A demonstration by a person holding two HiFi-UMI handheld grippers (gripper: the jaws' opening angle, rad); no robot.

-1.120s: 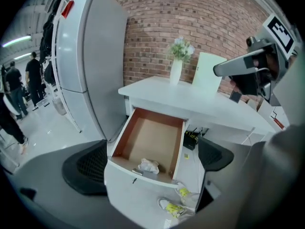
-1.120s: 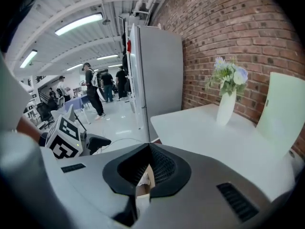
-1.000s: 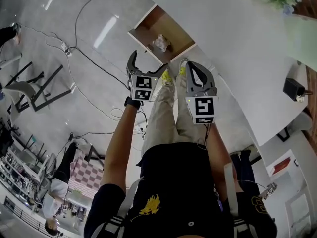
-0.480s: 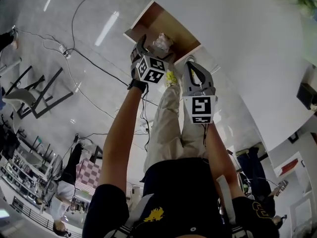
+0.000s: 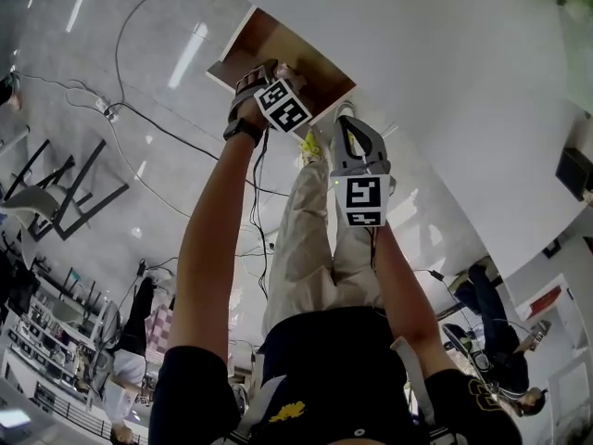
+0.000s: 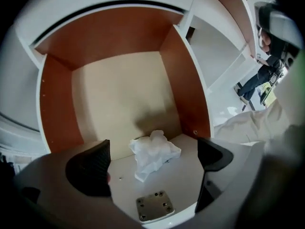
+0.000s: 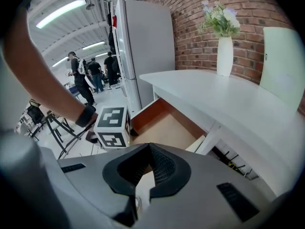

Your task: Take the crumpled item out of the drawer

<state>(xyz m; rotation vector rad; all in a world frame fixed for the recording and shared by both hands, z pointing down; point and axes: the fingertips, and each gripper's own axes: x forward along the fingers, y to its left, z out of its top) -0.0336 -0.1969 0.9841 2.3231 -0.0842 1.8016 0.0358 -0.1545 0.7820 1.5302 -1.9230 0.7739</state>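
A crumpled white paper wad point(image 6: 153, 150) lies on the pale floor of the open drawer point(image 6: 119, 89), close to its front edge. My left gripper point(image 6: 151, 162) is open, and the wad sits between its two dark pads without touching them. In the head view the left gripper point(image 5: 269, 80) reaches into the drawer point(image 5: 278, 40) and hides the wad. My right gripper point(image 5: 347, 130) hangs back, below and to the right of the drawer. Its jaws meet at the tips with nothing in them point(image 7: 149, 146). In the right gripper view, the left gripper's marker cube point(image 7: 113, 127) shows beside the drawer point(image 7: 167, 128).
The drawer belongs to a white table point(image 5: 445, 82) that carries a vase of flowers point(image 7: 224, 51). A tall grey fridge point(image 7: 143, 46) stands behind. Cables point(image 5: 139, 91) trail over the glossy floor at left, near a black chair frame point(image 5: 56, 193). People stand in the background point(image 7: 90, 75).
My left gripper has moved forward from beside the right one into the drawer, over the wad. The right gripper has stayed shut, in about the same place.
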